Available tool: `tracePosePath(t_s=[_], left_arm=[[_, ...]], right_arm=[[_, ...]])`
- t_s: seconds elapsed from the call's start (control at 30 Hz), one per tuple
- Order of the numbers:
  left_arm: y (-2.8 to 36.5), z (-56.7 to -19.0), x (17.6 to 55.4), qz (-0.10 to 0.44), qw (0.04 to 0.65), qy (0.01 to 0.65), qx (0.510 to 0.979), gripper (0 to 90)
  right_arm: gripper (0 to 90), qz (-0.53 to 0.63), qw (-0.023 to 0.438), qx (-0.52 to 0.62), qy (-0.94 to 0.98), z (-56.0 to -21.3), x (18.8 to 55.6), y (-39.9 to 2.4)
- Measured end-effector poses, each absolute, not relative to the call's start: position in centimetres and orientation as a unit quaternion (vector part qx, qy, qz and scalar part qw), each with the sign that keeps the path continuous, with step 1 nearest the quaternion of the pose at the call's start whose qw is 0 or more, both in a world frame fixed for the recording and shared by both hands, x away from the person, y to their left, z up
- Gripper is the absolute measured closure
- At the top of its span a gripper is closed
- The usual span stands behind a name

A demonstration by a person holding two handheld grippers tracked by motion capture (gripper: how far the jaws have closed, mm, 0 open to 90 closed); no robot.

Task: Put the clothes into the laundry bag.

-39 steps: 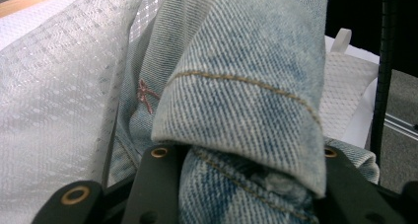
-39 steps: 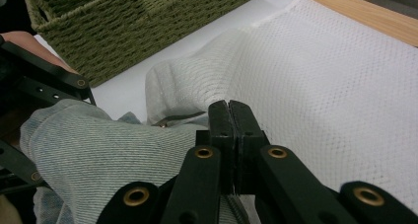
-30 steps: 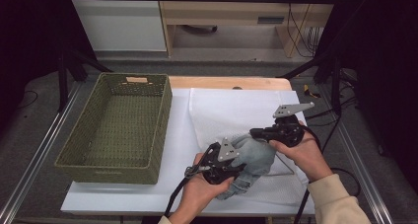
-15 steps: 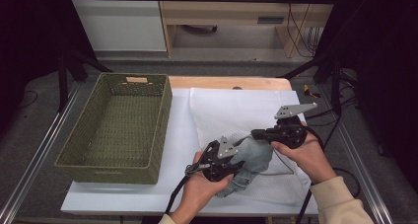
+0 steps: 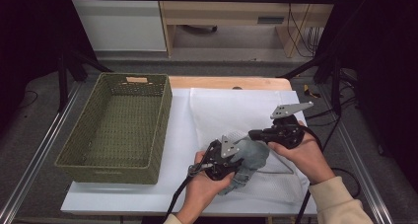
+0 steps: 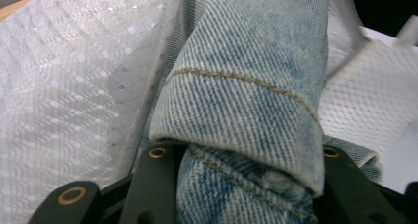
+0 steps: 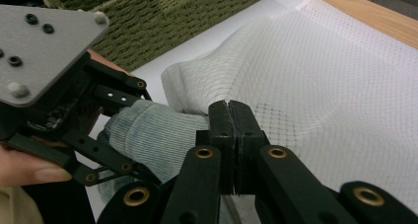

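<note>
one denim hem [image 6: 236,110] between black jaws

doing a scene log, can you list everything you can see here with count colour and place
denim garment: 1, faded blue, rolled, between the left jaws, going into the bag
mesh laundry bag: 1, white, flat on the sheet, right of the basket
basket: 1, olive green, woven, table's left side
sheet: 1, white, covering the table
table: 1, wood, far edge showing
left gripper: 1, black, shut on the denim
right gripper: 1, black, pinching the bag's edge
</note>
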State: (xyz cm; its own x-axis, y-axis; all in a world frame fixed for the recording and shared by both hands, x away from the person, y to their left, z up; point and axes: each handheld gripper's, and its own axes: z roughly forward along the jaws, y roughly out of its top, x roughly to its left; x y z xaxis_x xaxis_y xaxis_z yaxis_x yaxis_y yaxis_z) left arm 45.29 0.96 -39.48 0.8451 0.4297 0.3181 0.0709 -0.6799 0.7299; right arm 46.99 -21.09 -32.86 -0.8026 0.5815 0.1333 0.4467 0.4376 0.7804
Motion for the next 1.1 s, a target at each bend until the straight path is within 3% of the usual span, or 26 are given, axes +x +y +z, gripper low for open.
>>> tracePosePath(t_s=[0.37,0.73,1.1], left_arm=[[0.8,-40.6,46.2,0.231,0.393,0.15,0.877,61.3],[0.2,-38.9,45.3,0.239,0.403,0.157,0.869,61.9],[-0.8,-41.5,47.7,0.223,0.413,0.16,0.869,56.3]], right_arm=[[89.6,0.428,0.072,0.313,0.845,-33.9,47.3,-20.4],[89.6,0.438,0.07,0.321,0.837,-34.2,47.5,-20.1],[89.6,0.446,0.071,0.342,0.824,-35.8,47.9,-21.0]])
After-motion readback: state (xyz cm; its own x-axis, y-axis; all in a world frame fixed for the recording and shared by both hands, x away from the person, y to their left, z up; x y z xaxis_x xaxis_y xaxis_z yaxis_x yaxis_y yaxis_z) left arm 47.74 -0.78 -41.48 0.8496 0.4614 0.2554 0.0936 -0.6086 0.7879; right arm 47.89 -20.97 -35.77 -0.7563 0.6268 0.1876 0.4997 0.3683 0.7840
